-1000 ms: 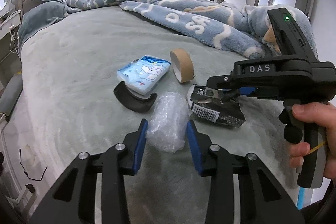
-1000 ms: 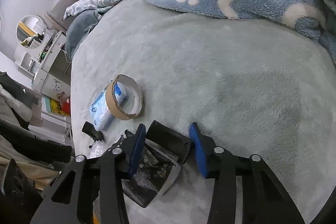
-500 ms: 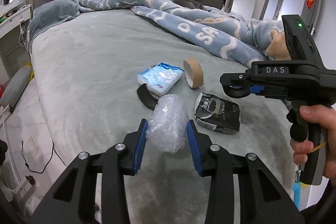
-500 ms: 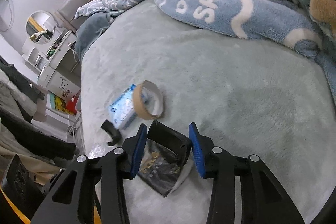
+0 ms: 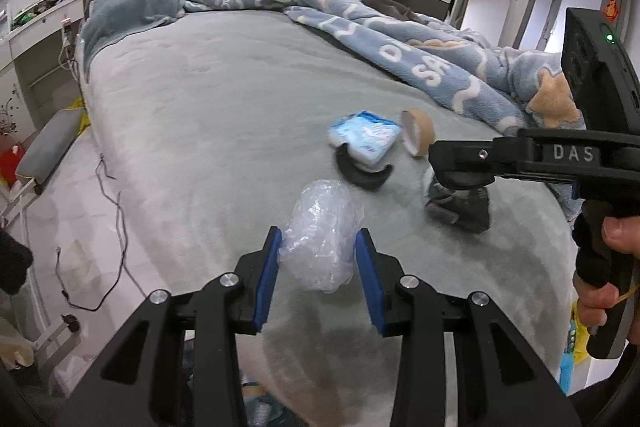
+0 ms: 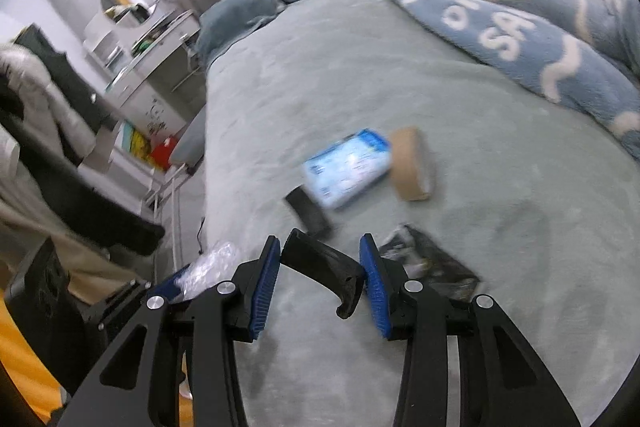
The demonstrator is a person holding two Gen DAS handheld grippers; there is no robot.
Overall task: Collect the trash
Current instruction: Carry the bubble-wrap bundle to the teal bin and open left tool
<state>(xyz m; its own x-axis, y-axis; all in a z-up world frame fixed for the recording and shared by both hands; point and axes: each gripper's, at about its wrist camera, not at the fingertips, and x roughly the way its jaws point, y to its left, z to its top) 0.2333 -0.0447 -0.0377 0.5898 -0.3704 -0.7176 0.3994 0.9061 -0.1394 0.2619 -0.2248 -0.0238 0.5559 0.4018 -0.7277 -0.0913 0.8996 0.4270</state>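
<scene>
My left gripper (image 5: 318, 269) is shut on a crumpled wad of clear bubble wrap (image 5: 322, 237) and holds it above the near edge of the grey bed (image 5: 224, 99). My right gripper (image 6: 318, 277) is shut on a curved black plastic piece (image 6: 324, 263), lifted above the bed. It shows from the side in the left wrist view (image 5: 460, 177). On the bed lie a black snack wrapper (image 6: 432, 263), a blue tissue pack (image 6: 348, 167), a brown tape roll (image 6: 412, 163) and another curved black piece (image 5: 360, 175).
A rumpled blue blanket (image 5: 400, 39) covers the far right of the bed. A white dresser (image 5: 36, 47) and a stool (image 5: 48, 151) stand to the left. A cable (image 5: 108, 227) trails on the floor beside the bed.
Both grippers have lifted and drawn back from the bed, the left with the bubble wrap, the right with the black piece. The snack wrapper stays on the bed.
</scene>
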